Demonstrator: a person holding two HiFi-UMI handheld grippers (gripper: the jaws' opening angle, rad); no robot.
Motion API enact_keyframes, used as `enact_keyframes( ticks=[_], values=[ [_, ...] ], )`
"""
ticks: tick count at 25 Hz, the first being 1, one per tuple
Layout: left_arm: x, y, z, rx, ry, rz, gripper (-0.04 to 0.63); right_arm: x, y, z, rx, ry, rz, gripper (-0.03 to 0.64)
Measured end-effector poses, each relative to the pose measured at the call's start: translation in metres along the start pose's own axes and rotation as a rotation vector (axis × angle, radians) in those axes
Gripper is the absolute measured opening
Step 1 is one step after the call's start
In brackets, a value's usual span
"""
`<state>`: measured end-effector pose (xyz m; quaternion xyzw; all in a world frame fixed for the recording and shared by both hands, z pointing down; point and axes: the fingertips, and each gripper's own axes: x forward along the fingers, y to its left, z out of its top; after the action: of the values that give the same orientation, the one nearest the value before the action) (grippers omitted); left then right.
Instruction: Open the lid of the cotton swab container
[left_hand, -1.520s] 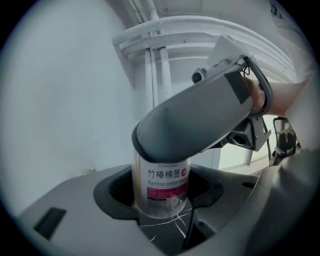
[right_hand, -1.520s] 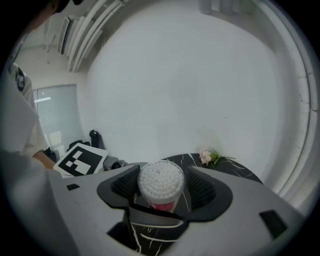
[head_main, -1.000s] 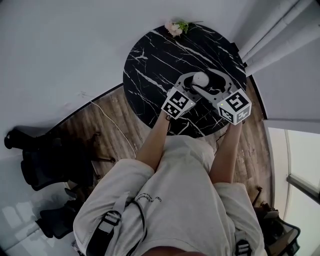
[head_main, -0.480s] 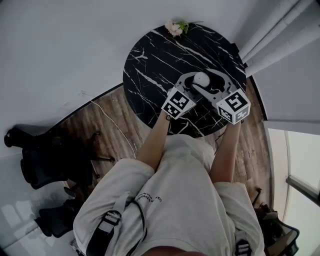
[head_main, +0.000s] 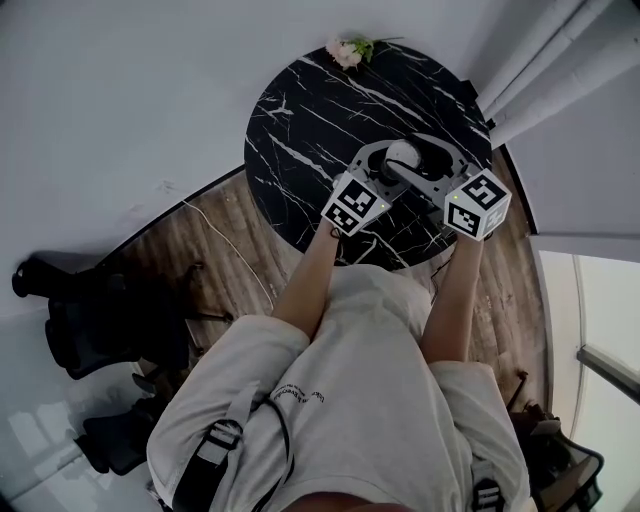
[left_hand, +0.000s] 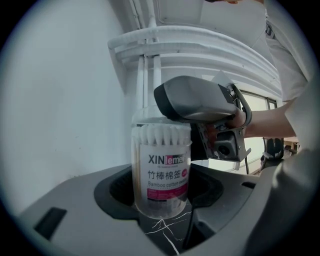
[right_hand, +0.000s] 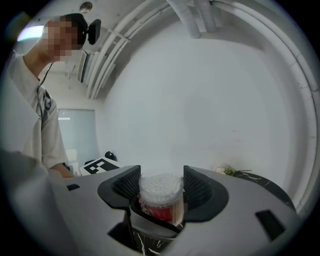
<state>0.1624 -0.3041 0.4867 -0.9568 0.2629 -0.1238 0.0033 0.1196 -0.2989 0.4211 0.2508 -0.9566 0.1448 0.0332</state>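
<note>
A person standing at a round black marble table (head_main: 300, 130) works a clear cotton swab container (left_hand: 161, 170) with a handheld gripper in each hand. The container stands upright on the tabletop near the person's edge, between the two tools and well apart from a small spray of pink flowers (head_main: 348, 52) at the far rim.

The left gripper (left_hand: 160, 199) has its jaws drawn in around the lower body of the container. The dark pads (left_hand: 120, 187) sit against both sides of the plastic, just above the marble. The pink and white label (left_hand: 167, 174), which reads "Bamboo cotton", faces this gripper's camera, with rows of white swab tips showing through the wall above it.

The right gripper (right_hand: 161, 189) comes in higher, and its grey body covers the top of the container in the left gripper view. Its jaws are nearly together, with ribbed pads (right_hand: 197, 187) pressed to either side of the lid (right_hand: 160, 184). The swab tips show white through the clear cap. Whether the lid is fully seated or already lifted a little is hard to tell from these angles.

From the head view, both marker cubes (head_main: 355, 203) sit side by side over the table's near edge. Bare forearms (head_main: 310, 280) run back to a light T-shirt (head_main: 340, 400) above a wood plank floor (head_main: 210, 250).
</note>
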Motion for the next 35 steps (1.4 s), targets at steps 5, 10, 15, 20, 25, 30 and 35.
enact_keyframes(
  ticks=[5, 10, 15, 20, 25, 30, 35],
  values=[
    [0.008, -0.008, 0.002, 0.001, 0.004, -0.026, 0.261, -0.009, -0.004, -0.002, -0.036, 0.018, -0.038, 0.295],
    [0.016, -0.012, 0.002, -0.006, 0.006, -0.039, 0.261, -0.015, -0.006, -0.005, -0.159, 0.075, -0.089, 0.295],
    [0.018, -0.013, 0.000, -0.014, 0.016, -0.037, 0.261, -0.018, -0.008, -0.001, -0.215, 0.094, -0.121, 0.295],
    [0.017, -0.013, -0.004, -0.025, 0.024, -0.030, 0.261, -0.027, -0.009, 0.017, -0.237, 0.034, -0.156, 0.295],
    [0.014, -0.015, -0.009, -0.048, 0.031, -0.030, 0.261, -0.036, -0.015, 0.029, -0.243, -0.004, -0.214, 0.295],
    [0.009, -0.019, -0.008, -0.048, 0.032, -0.034, 0.261, -0.048, -0.024, 0.033, -0.242, -0.031, -0.305, 0.295],
    [0.005, -0.023, -0.007, -0.045, 0.021, -0.040, 0.261, -0.055, -0.030, 0.030, -0.242, -0.043, -0.383, 0.295]
  ],
)
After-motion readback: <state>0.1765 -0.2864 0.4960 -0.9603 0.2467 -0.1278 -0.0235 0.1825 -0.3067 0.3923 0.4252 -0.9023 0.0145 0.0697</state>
